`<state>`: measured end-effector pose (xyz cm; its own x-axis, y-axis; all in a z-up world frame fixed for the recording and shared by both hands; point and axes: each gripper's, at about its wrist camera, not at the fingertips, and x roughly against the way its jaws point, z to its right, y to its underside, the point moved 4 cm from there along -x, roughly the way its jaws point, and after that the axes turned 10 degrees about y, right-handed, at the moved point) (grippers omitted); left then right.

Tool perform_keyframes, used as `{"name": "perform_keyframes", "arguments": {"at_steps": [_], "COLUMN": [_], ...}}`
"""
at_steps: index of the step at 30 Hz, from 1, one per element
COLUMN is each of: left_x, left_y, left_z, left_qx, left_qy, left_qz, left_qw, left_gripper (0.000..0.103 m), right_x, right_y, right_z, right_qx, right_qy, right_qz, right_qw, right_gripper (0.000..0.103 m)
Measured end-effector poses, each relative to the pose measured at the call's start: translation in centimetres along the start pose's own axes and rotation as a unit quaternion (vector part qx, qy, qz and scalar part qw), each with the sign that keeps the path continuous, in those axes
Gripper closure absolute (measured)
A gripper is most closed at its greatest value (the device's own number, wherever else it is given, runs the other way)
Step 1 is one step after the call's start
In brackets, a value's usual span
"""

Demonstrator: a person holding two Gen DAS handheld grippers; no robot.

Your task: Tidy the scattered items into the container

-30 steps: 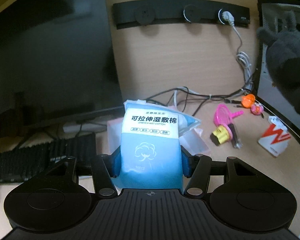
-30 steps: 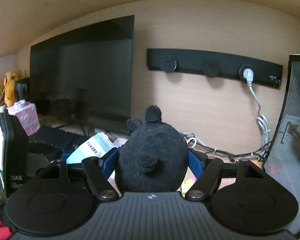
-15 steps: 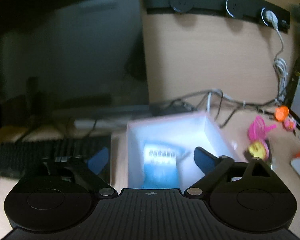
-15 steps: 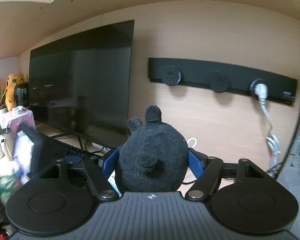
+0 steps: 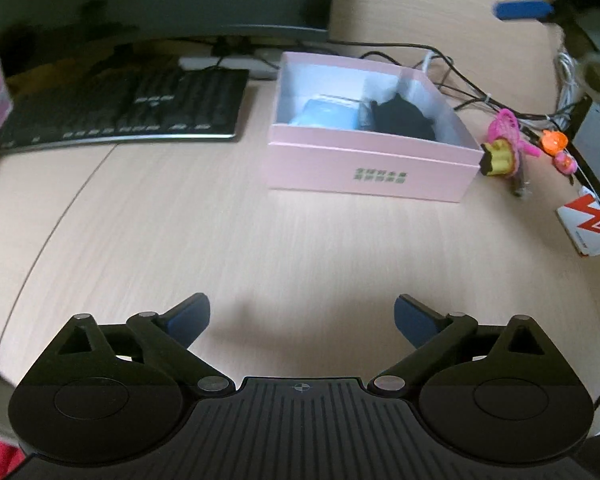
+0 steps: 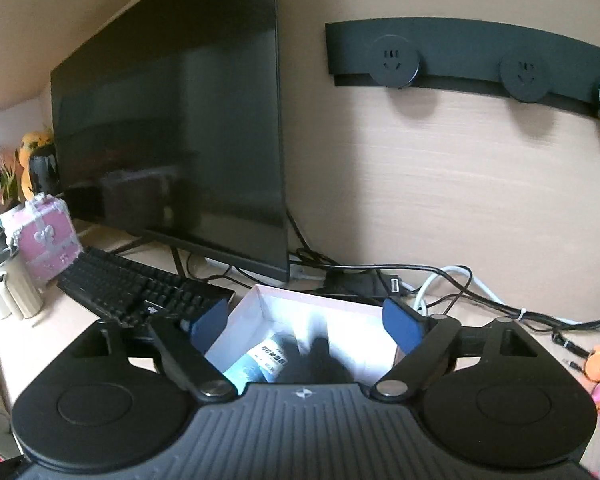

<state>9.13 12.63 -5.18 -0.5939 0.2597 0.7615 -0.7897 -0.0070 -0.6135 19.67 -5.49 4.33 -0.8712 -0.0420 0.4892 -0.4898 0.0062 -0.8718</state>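
so since a second ago both things got dropped: the blue cotton pack that was in the left tool and the black plush that was in the right tool are both lying in the pink box now, pack on the left side, plush on the right. Both tools' jaws have just been opening and stand wide with nothing between them. Left one has backed off over bare worktop, right one hangs right above the box, its blurry blue pad at the top right of the left view

what's left is the small stuff to the right of the box: yellow and pink toy, orange bits, red-white packet. All on the right tool's side, so I'd guess that hand is nearer. The pink toy runs roughly front to back, just off the box corner
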Motion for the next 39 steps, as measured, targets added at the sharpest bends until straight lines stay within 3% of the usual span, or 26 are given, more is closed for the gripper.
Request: {"name": "perform_keyframes", "arguments": {"at_steps": [4,9,17,22,25,27,29,31,32,39], "left_x": [0.6,0.4,-1.9,-2.4,-2.2,-2.2,-2.3,-2.2,-2.1,-2.1], "left_y": [-0.2,0.0,0.8,1.0,1.1,0.9,0.8,0.7,0.7,1.0], "left_z": [-0.1,2.0,6.1,9.1,10.1,10.2,10.1,10.0,9.9,8.7], "left_qx": [0.002,-0.049,-0.093,-0.116,-0.129,-0.118,-0.106,-0.098,-0.095,-0.062], "left_qy": [0.012,0.039,0.116,0.140,0.132,0.119,0.102,0.081,0.069,-0.003], "left_qz": [0.004,0.012,-0.015,-0.017,-0.010,-0.010,-0.009,-0.009,-0.011,-0.032], "left_qw": [0.9999,0.9980,0.9888,0.9831,0.9829,0.9858,0.9891,0.9918,0.9930,0.9975], "left_gripper": [0.000,0.000,0.000,0.000,0.000,0.000,0.000,0.000,0.000,0.000], "right_x": [2.6,6.7,13.8,16.3,15.6,14.0,11.6,9.4,8.3,2.3], "right_y": [2.2,7.5,17.1,17.9,17.4,16.9,16.7,16.7,16.9,19.0], "right_z": [1.5,3.1,5.7,8.5,10.9,12.4,14.4,16.4,17.4,23.8], "right_qx": [-0.021,-0.010,-0.028,-0.033,-0.039,-0.043,-0.042,-0.046,-0.049,-0.089], "right_qy": [0.025,0.108,0.249,0.292,0.297,0.296,0.298,0.295,0.293,0.299], "right_qz": [0.008,0.001,-0.070,-0.067,-0.057,-0.059,-0.073,-0.089,-0.095,-0.127], "right_qw": [0.999,0.994,0.966,0.953,0.952,0.952,0.951,0.950,0.950,0.942], "right_gripper": [0.008,0.004,0.004,0.004,0.004,0.011,0.043,0.067,0.071,0.071]}}
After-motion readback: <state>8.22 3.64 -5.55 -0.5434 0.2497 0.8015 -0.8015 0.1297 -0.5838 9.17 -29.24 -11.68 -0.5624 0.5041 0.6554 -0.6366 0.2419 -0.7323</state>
